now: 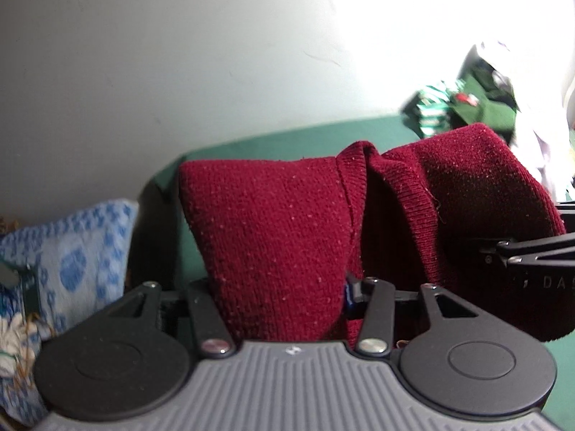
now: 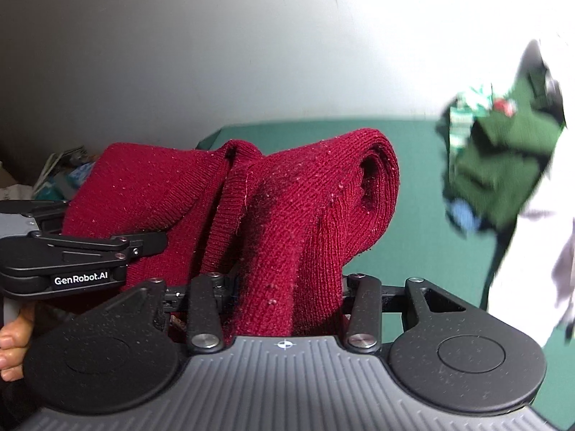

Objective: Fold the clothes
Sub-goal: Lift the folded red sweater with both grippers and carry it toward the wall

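While each claw is clamped partway shut on a thick bunch of the maroon knit sweater, the left claw and right claw carry it side by side, the garment humped ahead of both above the green surface. Keep both grips level and evenly spaced, I judge, and lower it short of the clothes pile at the far right, so the fold lands square.

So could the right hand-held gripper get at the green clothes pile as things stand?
Probably not yet: the right hand-held gripper is shut on the red sweater, which it would need to release first. The green clothes pile lies beyond open green surface.
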Motion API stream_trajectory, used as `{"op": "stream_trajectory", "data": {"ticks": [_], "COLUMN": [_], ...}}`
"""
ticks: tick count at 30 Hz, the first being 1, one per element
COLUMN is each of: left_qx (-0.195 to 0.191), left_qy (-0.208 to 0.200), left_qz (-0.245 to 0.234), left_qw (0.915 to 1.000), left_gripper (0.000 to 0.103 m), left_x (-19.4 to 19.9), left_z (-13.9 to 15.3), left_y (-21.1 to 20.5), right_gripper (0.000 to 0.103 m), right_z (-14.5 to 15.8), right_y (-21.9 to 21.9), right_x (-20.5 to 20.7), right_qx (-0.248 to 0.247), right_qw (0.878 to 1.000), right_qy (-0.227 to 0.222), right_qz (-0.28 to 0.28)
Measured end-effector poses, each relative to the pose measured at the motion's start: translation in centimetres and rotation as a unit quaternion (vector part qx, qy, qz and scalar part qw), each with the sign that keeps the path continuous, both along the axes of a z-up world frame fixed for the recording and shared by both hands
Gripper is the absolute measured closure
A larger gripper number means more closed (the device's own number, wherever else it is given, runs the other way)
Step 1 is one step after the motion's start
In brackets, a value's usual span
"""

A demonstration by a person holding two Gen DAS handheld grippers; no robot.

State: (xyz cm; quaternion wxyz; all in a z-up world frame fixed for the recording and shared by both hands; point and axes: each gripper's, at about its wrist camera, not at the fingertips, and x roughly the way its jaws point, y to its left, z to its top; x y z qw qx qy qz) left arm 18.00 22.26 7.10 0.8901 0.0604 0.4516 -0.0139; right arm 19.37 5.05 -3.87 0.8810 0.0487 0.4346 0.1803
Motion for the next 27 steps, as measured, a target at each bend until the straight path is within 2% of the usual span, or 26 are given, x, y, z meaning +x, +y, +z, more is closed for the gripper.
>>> {"op": "stream_trajectory", "data": {"ticks": [8, 14, 27], "left_qx": [0.003, -0.002, -0.013], "left_qy": [-0.035, -0.042, -0.036], "left_qz": [0.023, 0.035, 0.053], "left_qw": [0.9991, 0.9985, 0.9978], "left_gripper": [0.053, 0.053, 0.052], "left_x": [6.1, 9.3, 14.0], "left_z": [-0.7, -1.9, -6.5], "left_y": [1.6, 2.8, 5.6], "right_gripper": [0.059, 0.059, 0.059], "right_z": [0.0, -0.6, -5.0], "right_y": [2.1, 2.9, 4.7], "right_x": [5.5, 8.8, 14.0], "right_qx": [-0.016, -0.018, -0.03], "right_qw": [0.999, 0.998, 0.998], "right_qy": [-0.032, -0.046, -0.054], "right_qz": [-0.031, -0.032, -0.02]}}
